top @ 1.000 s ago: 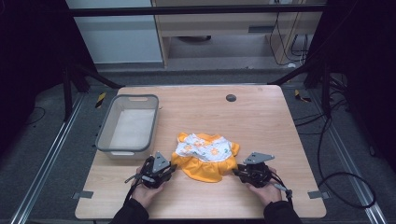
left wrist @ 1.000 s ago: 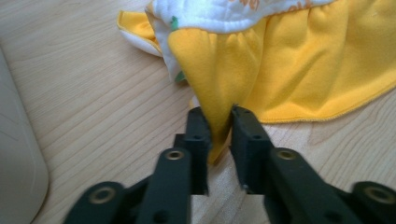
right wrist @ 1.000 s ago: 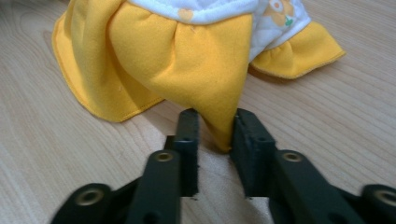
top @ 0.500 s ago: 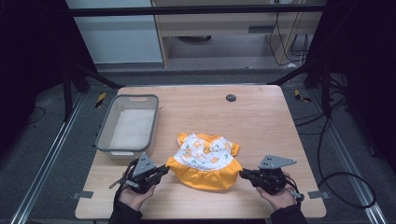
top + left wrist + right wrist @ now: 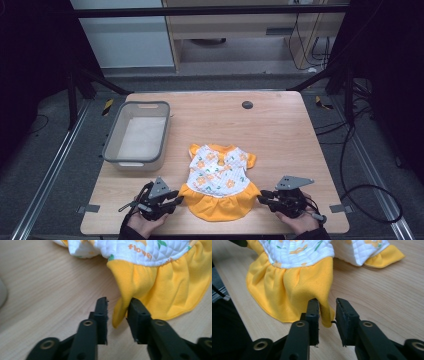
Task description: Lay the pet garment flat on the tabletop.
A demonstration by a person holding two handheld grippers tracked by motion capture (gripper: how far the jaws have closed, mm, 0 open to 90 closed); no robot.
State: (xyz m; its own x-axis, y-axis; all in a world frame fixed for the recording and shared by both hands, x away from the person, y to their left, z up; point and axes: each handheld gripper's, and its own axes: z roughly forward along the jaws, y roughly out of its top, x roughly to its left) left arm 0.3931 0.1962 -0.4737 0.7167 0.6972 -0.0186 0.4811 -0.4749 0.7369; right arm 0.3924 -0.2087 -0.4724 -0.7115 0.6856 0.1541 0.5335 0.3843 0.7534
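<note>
A small dress (image 5: 220, 177) with a white flowered top and an orange skirt lies spread flat on the wooden table (image 5: 280, 135), skirt toward me. My left gripper (image 5: 177, 199) is at the skirt's left corner. In the left gripper view its jaws (image 5: 117, 307) have just been opening, and the orange corner (image 5: 120, 312) hangs loose between them. My right gripper (image 5: 262, 197) is at the skirt's right corner. Its jaws (image 5: 327, 307) have also just been opening; the skirt corner (image 5: 324, 312) rests against one jaw with a gap to the other.
A grey plastic bin (image 5: 112, 150) stands at the table's left, its inside bare. A small black disc (image 5: 247, 105) sits near the far edge. The table's near edge runs just below both hands.
The dress was bunched between the grippers; now it lies stretched flat. Both grippers moved apart and toward the near edge, and their jaws have parted from the skirt corners.
</note>
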